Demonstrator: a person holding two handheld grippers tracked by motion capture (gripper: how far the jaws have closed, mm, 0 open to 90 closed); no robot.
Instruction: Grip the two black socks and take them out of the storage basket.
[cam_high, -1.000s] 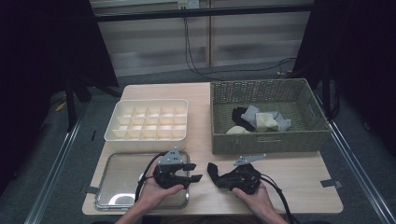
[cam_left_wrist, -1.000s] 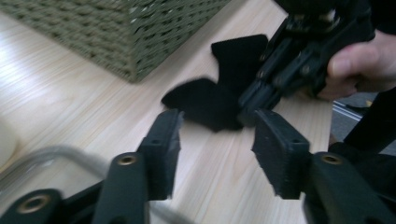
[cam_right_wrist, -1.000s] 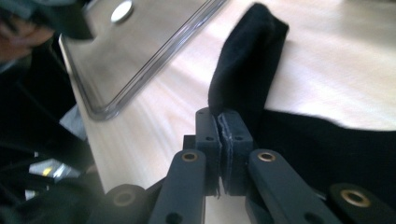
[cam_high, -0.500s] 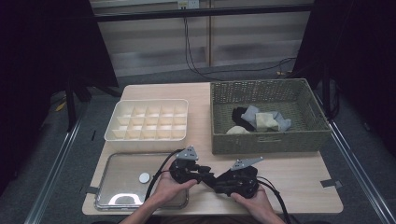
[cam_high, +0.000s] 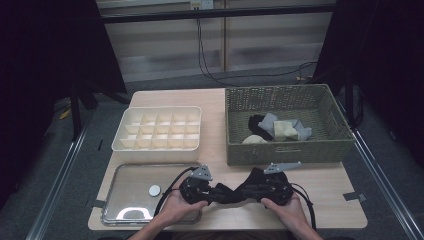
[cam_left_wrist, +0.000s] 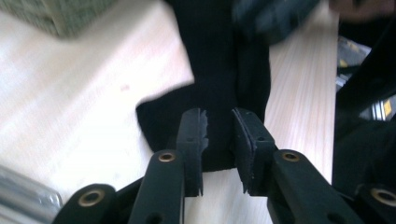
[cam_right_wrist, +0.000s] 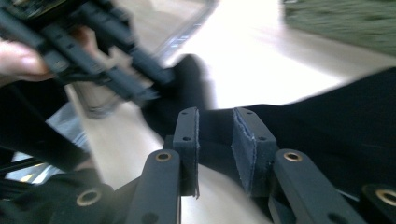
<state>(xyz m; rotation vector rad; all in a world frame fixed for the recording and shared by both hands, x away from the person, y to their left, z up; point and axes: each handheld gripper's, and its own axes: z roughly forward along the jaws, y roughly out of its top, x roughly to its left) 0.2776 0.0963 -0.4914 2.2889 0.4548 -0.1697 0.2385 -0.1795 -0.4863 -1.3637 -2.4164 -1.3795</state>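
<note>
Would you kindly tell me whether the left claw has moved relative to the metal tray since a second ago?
Yes. The left claw has shifted rightward, off the shiny rectangular metal tray and past its right edge, toward the right claw and the black cloth.

On the wooden table (cam_high: 320, 200) we see a white divided organizer box (cam_high: 159, 127) at the back left and a woven basket (cam_high: 285, 150) at the back right (with grey, cream and dark pieces of cloth (cam_high: 280, 129) lying inside). A metal tray (cam_high: 131, 187) sits in front of the box, and a small round disc (cam_high: 154, 190) rests on it.
</note>
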